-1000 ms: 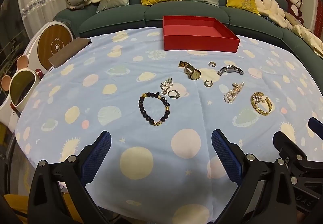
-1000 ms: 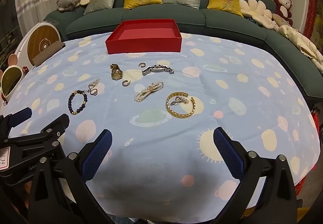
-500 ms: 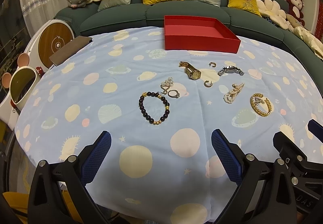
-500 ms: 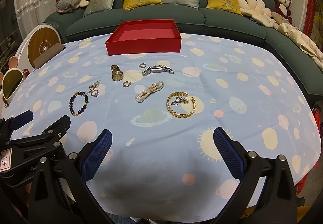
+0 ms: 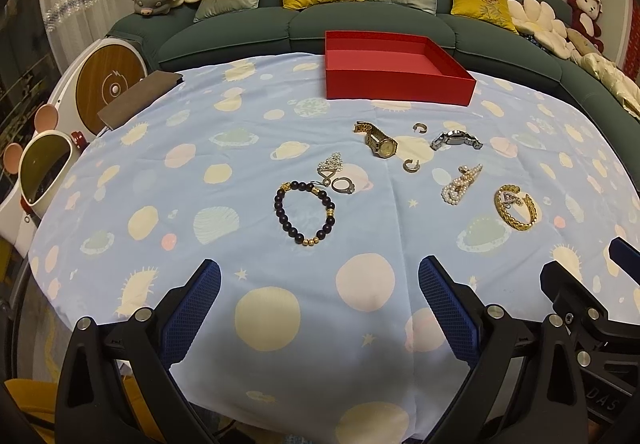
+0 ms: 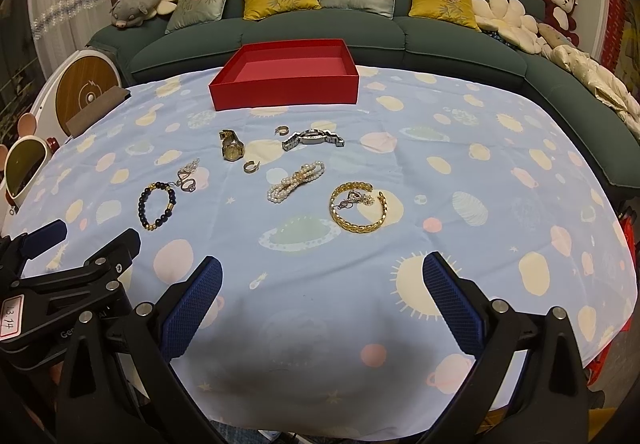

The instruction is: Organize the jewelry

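Right wrist view showed both grippers (image 6: 319,304) gaping empty; the thin tablecloth (image 6: 460,171) might bunch when pinching the gold bangle (image 6: 357,207).

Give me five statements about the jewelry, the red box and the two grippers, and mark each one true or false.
1. The red box holds no jewelry. True.
2. The left gripper is clamped on the black bead bracelet. False: it is open, holding nothing, and the bracelet lies on the cloth.
3. The gold watch and the silver watch lie apart on the tablecloth. True.
4. The pearl piece lies inside the gold bangle. False: it lies beside it, apart.
5. The right gripper is open. True.
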